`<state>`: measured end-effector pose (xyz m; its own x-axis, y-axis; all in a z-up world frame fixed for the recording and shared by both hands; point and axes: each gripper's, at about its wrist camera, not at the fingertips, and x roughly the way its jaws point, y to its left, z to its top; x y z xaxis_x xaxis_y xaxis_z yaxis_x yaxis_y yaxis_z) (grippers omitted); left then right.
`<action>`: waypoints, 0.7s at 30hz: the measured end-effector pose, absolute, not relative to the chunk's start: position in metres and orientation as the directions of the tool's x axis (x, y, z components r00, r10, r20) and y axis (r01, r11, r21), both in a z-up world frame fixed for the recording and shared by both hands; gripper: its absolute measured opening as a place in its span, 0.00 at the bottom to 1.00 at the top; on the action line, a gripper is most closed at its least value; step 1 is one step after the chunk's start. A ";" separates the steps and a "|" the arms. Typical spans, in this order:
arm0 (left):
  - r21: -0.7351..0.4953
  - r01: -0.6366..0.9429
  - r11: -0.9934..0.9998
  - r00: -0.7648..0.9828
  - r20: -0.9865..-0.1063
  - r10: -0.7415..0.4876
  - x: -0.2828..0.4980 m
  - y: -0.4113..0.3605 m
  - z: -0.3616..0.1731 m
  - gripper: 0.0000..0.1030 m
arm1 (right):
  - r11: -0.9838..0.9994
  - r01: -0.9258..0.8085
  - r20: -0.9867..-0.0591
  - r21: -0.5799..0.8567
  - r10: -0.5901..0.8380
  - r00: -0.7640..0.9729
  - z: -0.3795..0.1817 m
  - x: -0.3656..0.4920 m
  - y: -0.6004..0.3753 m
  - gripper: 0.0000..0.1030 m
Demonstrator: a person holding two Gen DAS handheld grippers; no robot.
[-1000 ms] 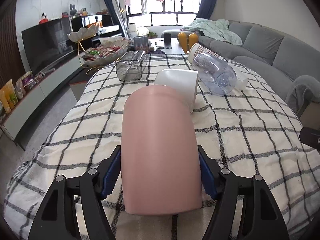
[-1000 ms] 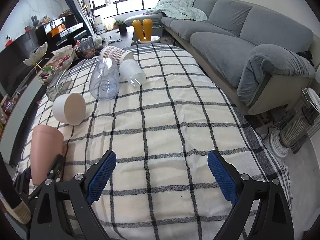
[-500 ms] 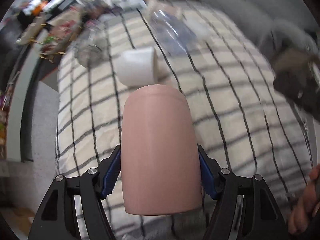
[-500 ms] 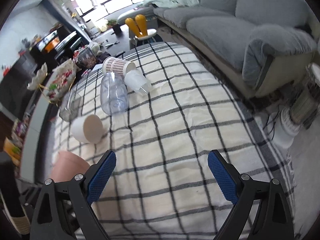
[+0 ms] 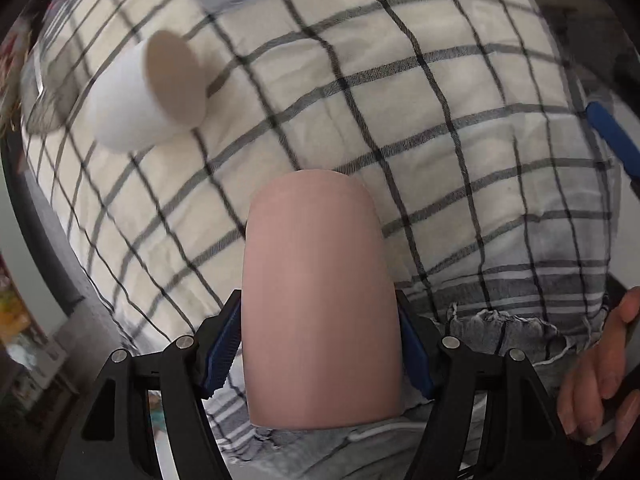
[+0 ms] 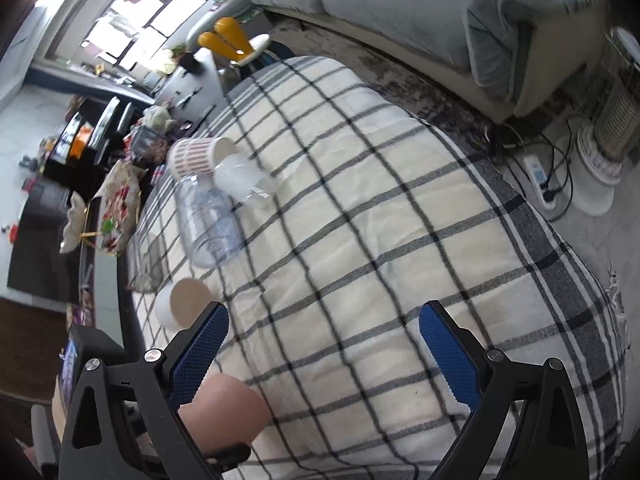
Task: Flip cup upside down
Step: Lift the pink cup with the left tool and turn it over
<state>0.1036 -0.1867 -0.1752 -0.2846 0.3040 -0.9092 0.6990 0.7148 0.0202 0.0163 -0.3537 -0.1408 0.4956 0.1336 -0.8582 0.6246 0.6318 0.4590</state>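
Note:
My left gripper point(image 5: 320, 348) is shut on a tall pink cup point(image 5: 320, 300), its blue pads against the cup's sides. I hold the cup in the air above the near edge of the checked tablecloth point(image 5: 400, 80), and the view looks steeply down. The pink cup also shows at the lower left of the right wrist view point(image 6: 224, 412). My right gripper point(image 6: 324, 356) is open and empty above the cloth. One blue finger of it shows at the right edge of the left wrist view point(image 5: 612, 136).
A white cup point(image 5: 132, 100) lies on its side on the cloth, also seen in the right wrist view point(image 6: 180, 308). A clear bottle point(image 6: 208, 224), a clear plastic cup point(image 6: 244, 184) and a patterned paper cup point(image 6: 196, 156) lie further back. A grey sofa point(image 6: 440, 8) stands right.
My left gripper has lifted the pink cup off the table and tipped forward, so the view now looks down on the cloth. My right gripper has risen and tilted too.

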 end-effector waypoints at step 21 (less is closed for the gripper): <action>0.087 0.720 0.688 -0.178 -0.936 0.304 0.108 -0.220 -0.162 0.85 | 0.613 0.629 -0.854 0.477 0.155 0.497 -0.147 0.022 -0.373 0.94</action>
